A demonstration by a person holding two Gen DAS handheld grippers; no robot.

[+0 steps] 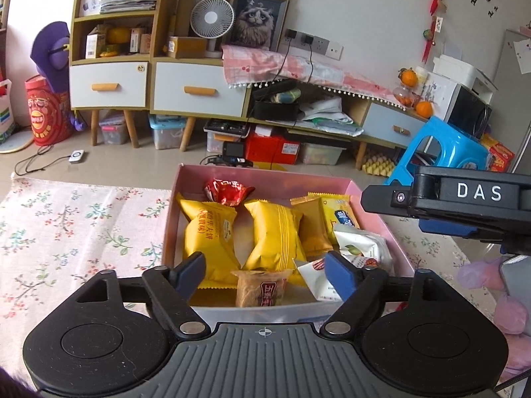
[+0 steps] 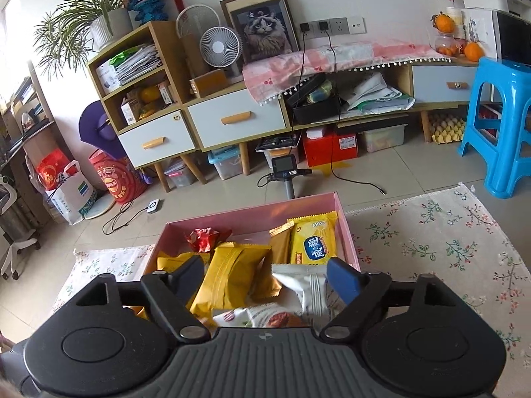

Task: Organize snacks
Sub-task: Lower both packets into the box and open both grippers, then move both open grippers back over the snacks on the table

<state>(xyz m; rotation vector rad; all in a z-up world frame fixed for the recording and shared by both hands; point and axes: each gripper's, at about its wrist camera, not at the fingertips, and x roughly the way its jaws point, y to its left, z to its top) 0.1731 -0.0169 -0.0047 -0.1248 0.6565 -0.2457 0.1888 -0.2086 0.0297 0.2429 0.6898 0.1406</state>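
Snacks (image 1: pixel 275 242) piled in pink box (image 1: pixel 371 205), left gripper (image 1: pixel 265 275) and right gripper (image 2: pixel 265 278) both agape, empty

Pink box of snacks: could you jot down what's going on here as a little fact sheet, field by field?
container: pink box on a floral cloth
contents: yellow packets, a red wrapper, white packets, a brown pastry
outside the box: no snacks seen on the cloth
left gripper: jaws open, empty, over the box's near end
right gripper: jaws open, empty, over the box
background: cabinet with drawers, fan, blue stool
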